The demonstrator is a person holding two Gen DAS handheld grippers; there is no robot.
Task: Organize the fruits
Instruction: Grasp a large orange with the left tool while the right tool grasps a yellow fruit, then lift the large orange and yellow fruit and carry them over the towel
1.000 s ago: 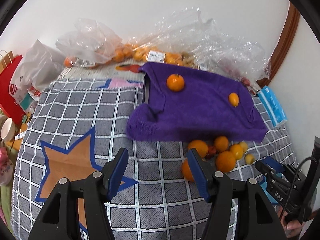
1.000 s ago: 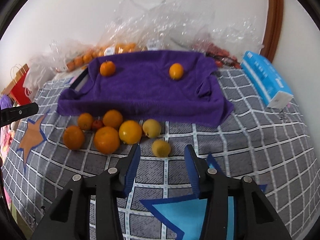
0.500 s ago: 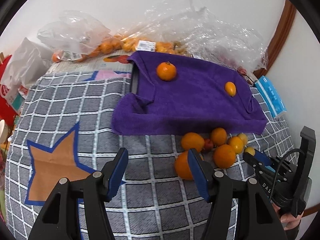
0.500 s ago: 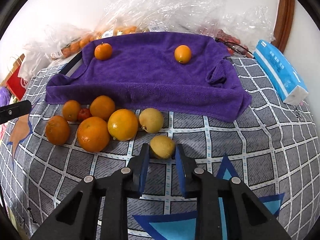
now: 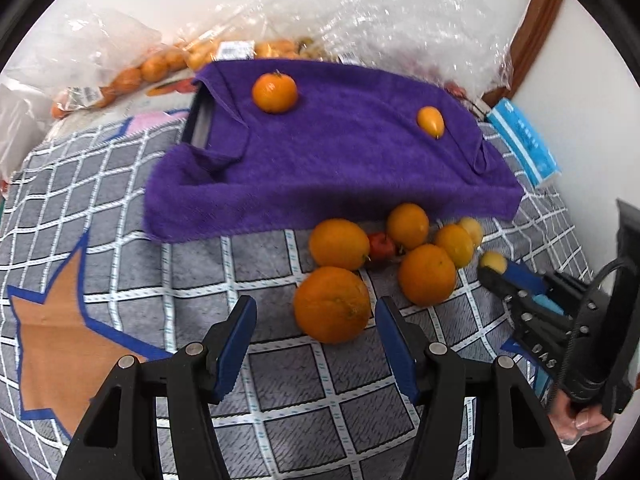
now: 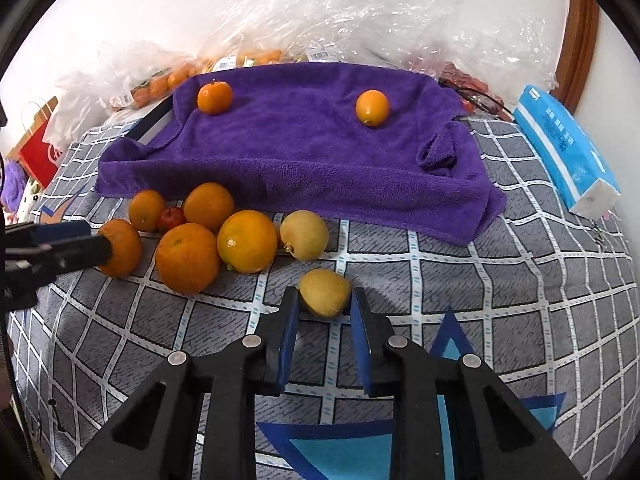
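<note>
Closing in over the past second, the right gripper [image 6: 325, 302] is now pinching a yellow lemon [image 6: 325, 292] between its blue fingers [image 6: 289, 328], the fruit sitting on the checked grey tablecloth [image 6: 520, 300] just in front of the loose pile. Having advanced as well, the left gripper [image 5: 316, 328] is holding its jaws wide apart, with a large orange [image 5: 332, 305] lying between the fingertips and touching neither pad. Just beyond, more oranges [image 5: 339, 244], a small red fruit [image 5: 382, 246] and a second yellow fruit [image 6: 304, 235] are crowding together at the near edge of the purple towel [image 6: 300, 152]. Farther back, a mandarin [image 6: 215, 97] and a smaller orange fruit [image 6: 372, 107] are resting well apart on the towel. Clear plastic bags [image 6: 360, 28] are lining the wall behind, and a blue tissue pack [image 6: 564, 148] is lying at the right.
</note>
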